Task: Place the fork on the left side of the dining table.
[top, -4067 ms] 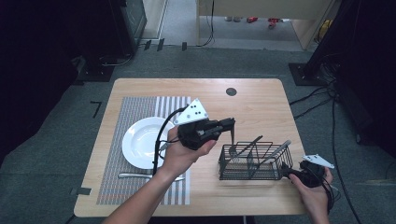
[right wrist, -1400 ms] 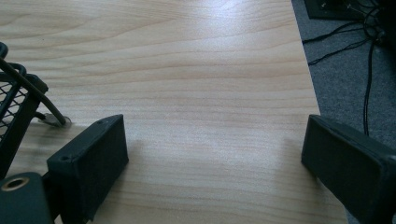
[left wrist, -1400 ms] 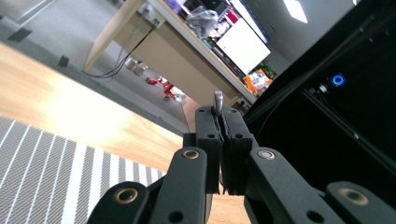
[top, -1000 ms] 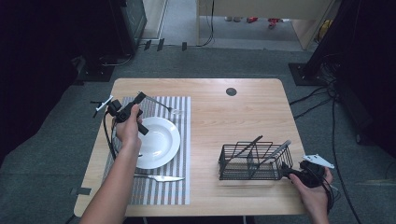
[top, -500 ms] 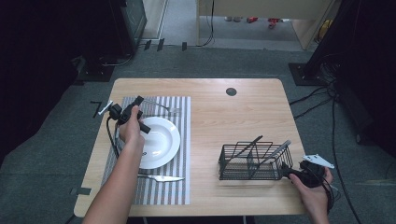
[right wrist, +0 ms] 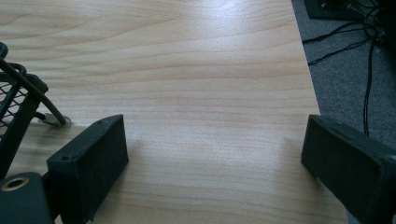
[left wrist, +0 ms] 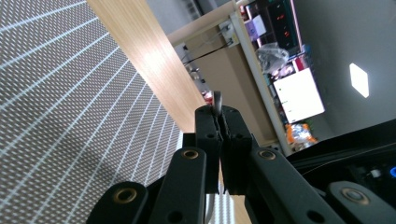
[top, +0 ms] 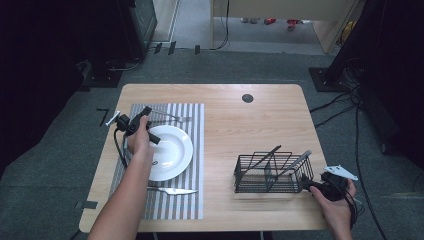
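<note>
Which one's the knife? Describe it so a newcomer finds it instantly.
On the wooden table, find the striped placemat at its left. The knife lies flat on it, just nearer the person than the white plate: bare metal, unlike the black utensils in the wire basket.

Right gripper [right wrist: 215, 158]: jaws wide apart, nothing between them, low over bare wooden table [right wrist: 187, 70]. Left jaw at 7 o'clock, right jaw at 4 o'clock. Black wire basket [right wrist: 18, 100] at 9 o'clock, just beside left jaw; contact cannot be told. Table edge runs along 3 o'clock; grey floor [right wrist: 345, 56] with black cables [right wrist: 369, 60] at 2 o'clock.
</note>
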A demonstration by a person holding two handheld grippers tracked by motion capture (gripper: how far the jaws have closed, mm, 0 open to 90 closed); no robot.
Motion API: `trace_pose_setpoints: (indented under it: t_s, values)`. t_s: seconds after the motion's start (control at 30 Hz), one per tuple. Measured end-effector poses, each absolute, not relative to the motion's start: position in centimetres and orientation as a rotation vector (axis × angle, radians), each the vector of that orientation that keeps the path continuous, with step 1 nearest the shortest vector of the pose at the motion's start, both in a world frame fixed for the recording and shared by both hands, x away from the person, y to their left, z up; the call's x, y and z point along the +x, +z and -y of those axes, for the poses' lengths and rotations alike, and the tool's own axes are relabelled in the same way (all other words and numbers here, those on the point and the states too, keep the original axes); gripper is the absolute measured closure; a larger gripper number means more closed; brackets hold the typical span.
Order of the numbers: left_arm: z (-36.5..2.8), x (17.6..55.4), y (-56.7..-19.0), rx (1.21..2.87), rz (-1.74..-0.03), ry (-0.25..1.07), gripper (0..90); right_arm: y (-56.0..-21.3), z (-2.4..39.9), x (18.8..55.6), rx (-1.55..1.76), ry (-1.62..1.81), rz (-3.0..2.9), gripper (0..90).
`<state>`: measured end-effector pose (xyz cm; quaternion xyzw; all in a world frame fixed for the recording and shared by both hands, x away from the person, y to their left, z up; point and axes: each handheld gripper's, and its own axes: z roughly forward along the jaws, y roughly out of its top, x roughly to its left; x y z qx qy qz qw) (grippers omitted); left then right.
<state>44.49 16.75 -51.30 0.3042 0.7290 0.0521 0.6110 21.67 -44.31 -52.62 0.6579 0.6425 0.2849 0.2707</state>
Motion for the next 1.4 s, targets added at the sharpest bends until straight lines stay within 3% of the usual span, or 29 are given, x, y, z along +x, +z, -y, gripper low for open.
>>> trace_pose_setpoints:
  t_s: [0.13, 0.73, 1.03, 1.4]
  values:
    - [-17.0, 44.5, -51.2, 0.862, -1.747, 0.202, 79.7, -52.6, 44.3, 21.7, 1.772, 0.767, -1.731, 6.6]
    - [-17.5, 45.5, -50.7, 0.930, -1.885, 0.133, 74.2, -52.6, 44.3, 21.7, 1.773, 0.767, -1.730, 6.6]
    - [-17.7, 46.0, -50.6, 0.987, -1.930, 0.194, 54.8, -52.6, 44.3, 21.7, 1.773, 0.767, -1.731, 6.6]
    - [-18.3, 46.1, -50.4, 1.022, -1.973, 0.183, 46.4, -52.6, 44.3, 21.7, 1.772, 0.768, -1.731, 6.6]
